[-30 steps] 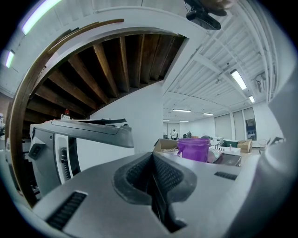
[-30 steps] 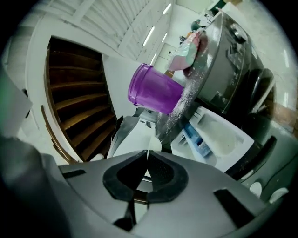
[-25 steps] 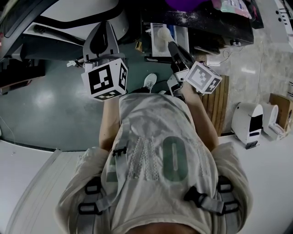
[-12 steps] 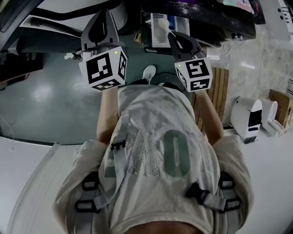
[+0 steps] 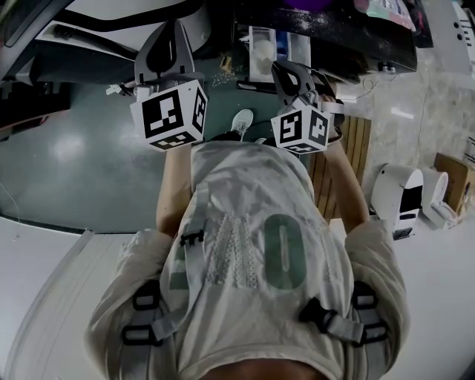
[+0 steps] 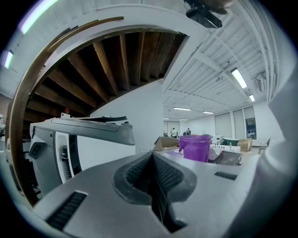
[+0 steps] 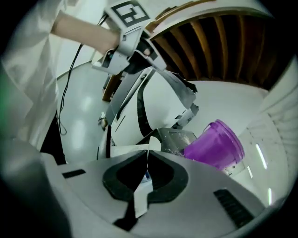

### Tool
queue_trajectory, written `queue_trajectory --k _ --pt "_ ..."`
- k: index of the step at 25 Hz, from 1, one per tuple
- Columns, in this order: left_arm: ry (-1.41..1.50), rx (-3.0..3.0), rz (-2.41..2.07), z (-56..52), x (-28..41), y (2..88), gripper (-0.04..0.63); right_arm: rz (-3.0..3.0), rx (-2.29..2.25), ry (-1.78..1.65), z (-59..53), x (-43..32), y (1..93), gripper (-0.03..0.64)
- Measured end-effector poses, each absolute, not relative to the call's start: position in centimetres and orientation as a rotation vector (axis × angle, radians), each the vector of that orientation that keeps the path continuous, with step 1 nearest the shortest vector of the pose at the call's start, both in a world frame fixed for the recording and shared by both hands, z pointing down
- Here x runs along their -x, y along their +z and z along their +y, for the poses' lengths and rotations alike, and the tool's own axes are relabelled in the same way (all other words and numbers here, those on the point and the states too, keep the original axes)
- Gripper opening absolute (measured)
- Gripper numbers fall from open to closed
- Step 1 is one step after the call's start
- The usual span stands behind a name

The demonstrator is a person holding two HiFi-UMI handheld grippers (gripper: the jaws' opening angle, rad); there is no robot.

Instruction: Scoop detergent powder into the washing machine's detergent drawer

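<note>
My right gripper (image 7: 146,162) is shut on the thin white handle of a scoop (image 7: 138,197), seen edge-on between its pads. In the head view this right gripper (image 5: 286,74) sits just right of the open detergent drawer (image 5: 252,38), which holds a heap of white powder (image 5: 263,50). A purple detergent tub (image 7: 216,144) stands beyond the drawer, with powder grains spilled on the dark top beside it. My left gripper (image 6: 152,159) is shut with nothing between its pads; it hovers left of the drawer (image 5: 166,46), and the purple tub (image 6: 197,148) shows ahead of it.
The white washing machine body (image 5: 111,22) fills the upper left. A shoe (image 5: 242,120) stands on the green floor below. A wooden slatted panel (image 5: 349,163) and small white appliances (image 5: 399,194) are at the right. A dark cable (image 7: 65,83) hangs at the left.
My right gripper has rolled at the wrist and shifted a little left, staying beside the drawer. The left gripper has hardly moved.
</note>
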State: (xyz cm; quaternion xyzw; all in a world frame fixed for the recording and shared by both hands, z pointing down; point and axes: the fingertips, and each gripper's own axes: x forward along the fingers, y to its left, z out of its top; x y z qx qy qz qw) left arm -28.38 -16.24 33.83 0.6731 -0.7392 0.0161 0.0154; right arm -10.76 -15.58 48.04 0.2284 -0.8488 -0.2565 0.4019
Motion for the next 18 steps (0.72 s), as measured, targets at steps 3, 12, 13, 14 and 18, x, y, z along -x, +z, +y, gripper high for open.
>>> queue_trajectory --k 3,12,13,14,18 --pt "0.05 -2.087 -2.308 -16.3 28.6 33.8 0.02 -2.015 -0.53 -0.826 -15.6 10.6 48.9 0.009" --pt "0.051 -2.076 -2.309 -16.1 28.9 34.3 0.02 -1.85 -0.483 -1.035 -16.2 9.6 49.1 0.01" --pt "0.05 -2.074 -2.31 -16.0 28.9 34.3 0.02 -1.846 -0.482 -1.039 -16.3 9.5 49.1 0.01" --pt "0.05 -2.074 -2.311 -16.0 28.9 34.3 0.02 -1.844 -0.482 -1.042 -16.3 9.4 49.1 0.01" --pt "0.048 -2.075 -2.309 -15.7 28.8 34.3 0.02 -1.841 -0.477 -1.057 -15.9 9.4 48.9 0.011"
